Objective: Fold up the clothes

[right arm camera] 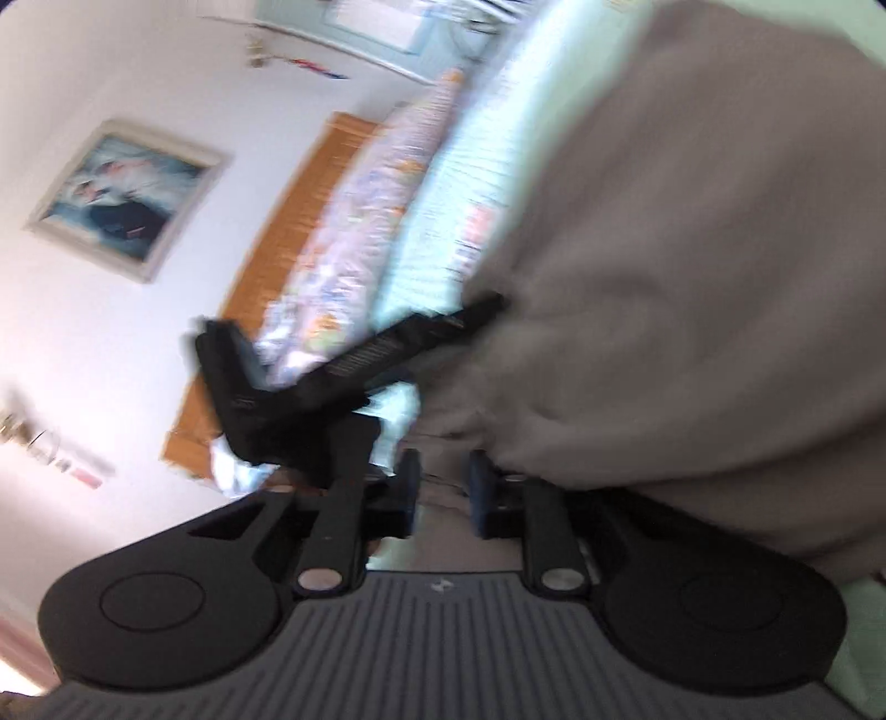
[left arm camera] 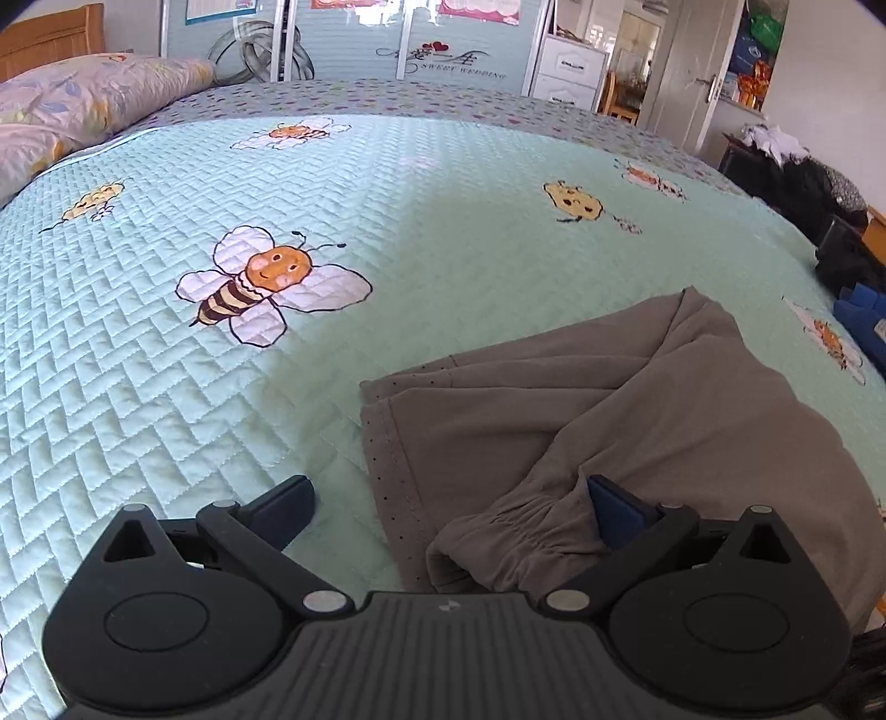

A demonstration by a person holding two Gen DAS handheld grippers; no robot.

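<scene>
The grey-brown garment [left arm camera: 637, 421] is lying crumpled on the bee-print quilt [left arm camera: 166, 387], toward the quilt's right edge, with its perforated hem [left arm camera: 387, 443] facing the broad bare stretch of quilt that is running from the garment out to the pillows [left arm camera: 83, 105] and the wardrobe doors [left arm camera: 387, 44]. The left gripper [left arm camera: 451, 507] is hovering low at the garment's near end, its fingers spread wide, one blue pad [left arm camera: 614, 509] touching the gathered cuff [left arm camera: 515, 531] and the other over bare quilt beside the hem. In the blurred right wrist view the right gripper [right arm camera: 443, 493] is tilting steeply sideways, its fingers drawn close on a strip of garment [right arm camera: 692, 277] cloth between them, the bulk billowing just beyond, and the left gripper [right arm camera: 310, 382] is showing beside the cloth
</scene>
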